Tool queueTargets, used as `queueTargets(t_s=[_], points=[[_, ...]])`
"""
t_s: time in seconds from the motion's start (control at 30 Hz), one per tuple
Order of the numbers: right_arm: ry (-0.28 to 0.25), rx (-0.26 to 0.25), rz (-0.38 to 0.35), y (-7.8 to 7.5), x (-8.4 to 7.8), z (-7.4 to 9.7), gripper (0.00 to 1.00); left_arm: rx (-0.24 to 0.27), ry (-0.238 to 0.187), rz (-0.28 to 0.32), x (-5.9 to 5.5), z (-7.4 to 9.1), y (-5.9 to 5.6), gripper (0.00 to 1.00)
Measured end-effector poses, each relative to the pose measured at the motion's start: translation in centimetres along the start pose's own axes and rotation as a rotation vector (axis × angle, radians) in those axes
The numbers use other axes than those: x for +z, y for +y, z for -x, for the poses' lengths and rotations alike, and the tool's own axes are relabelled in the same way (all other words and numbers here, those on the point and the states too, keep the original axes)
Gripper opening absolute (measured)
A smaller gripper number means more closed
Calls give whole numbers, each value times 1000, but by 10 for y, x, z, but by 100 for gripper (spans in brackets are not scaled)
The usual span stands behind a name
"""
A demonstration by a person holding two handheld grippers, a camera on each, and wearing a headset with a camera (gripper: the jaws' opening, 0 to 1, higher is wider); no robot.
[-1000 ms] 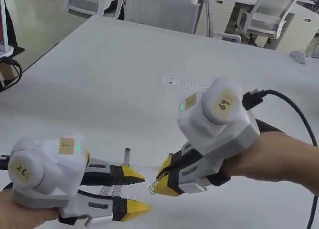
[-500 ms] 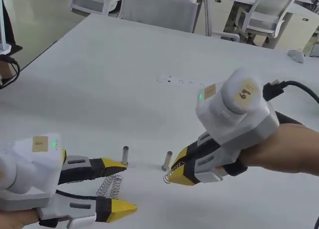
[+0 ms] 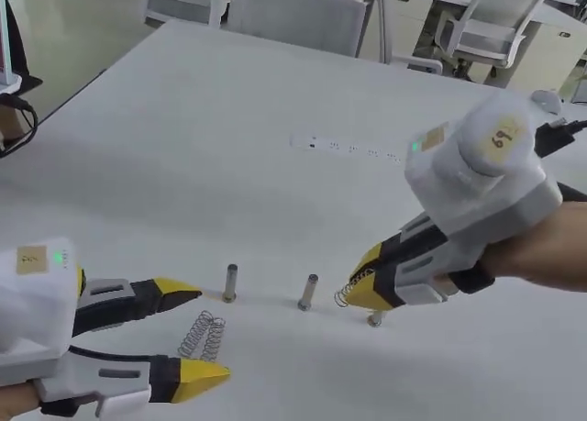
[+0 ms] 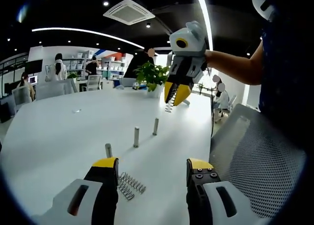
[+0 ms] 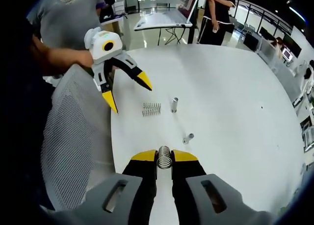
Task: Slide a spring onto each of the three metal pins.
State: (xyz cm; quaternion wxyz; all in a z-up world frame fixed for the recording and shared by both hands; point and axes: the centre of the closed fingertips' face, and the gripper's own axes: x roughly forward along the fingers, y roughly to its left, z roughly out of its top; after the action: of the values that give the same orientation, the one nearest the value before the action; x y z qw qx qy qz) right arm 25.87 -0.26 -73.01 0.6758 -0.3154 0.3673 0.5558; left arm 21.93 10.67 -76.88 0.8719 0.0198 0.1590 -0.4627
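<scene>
Steel spring (image 5: 164, 158) sits pinched in the right tool (image 3: 363, 290), near the pin (image 3: 374, 320) just ahead of it; left tool (image 4: 152, 162) gapes wide. Tilted, the spring could snag the pin's tip and pop free

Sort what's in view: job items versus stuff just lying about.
Job: left pin, middle pin, right pin; two loose springs; spring in the right claw; open left claw.
Lying about: power strip, office chairs.
</scene>
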Motion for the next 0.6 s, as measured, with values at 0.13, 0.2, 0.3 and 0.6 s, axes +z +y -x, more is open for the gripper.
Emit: queueTargets(t_s=[0.13,0.2,0.3,0.6], points=[[14,-32,-16,-13,-7,11,8,16,-8,10,0,3,4,53],[28,-46,-20,-19,-11,15,8,20,-7,10,0,3,4,53],[53,-61,-27,-26,-17,18,8,21,-7,12,-1,4,4,53],[147,-52,-42,-40,-37,13,8,21,-9,7,0,5,4,53]])
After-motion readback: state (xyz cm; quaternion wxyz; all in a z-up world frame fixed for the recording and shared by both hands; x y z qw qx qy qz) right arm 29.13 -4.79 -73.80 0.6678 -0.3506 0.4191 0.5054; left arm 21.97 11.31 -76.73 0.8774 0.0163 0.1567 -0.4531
